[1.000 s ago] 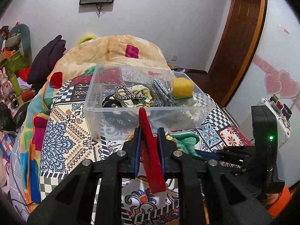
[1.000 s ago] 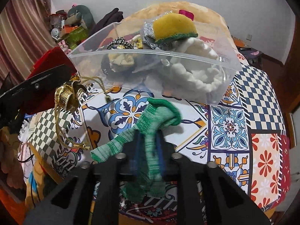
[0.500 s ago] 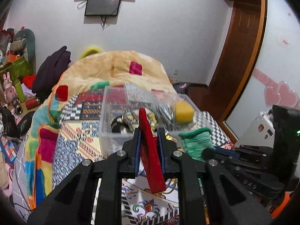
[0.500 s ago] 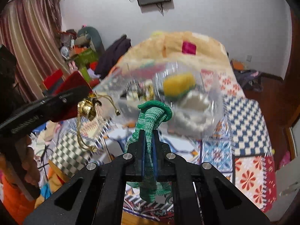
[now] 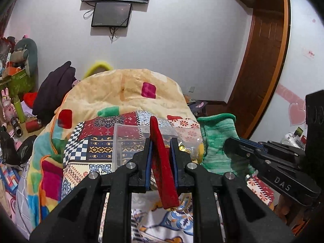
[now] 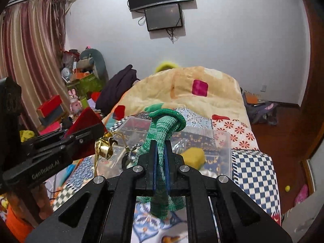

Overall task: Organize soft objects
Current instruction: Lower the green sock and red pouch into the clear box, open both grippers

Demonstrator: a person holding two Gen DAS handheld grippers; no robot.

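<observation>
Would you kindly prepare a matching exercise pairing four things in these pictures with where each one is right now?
Things:
1. green knitted sock
2. red pouch
3. yellow sponge
4. black monitor

Places:
A. inside the clear plastic bin
B. clamped in the left hand-held gripper
C. mounted on the white wall
D. clamped in the right hand-held gripper

Pairs: 1-D, 2-B, 3-A, 4-C
</observation>
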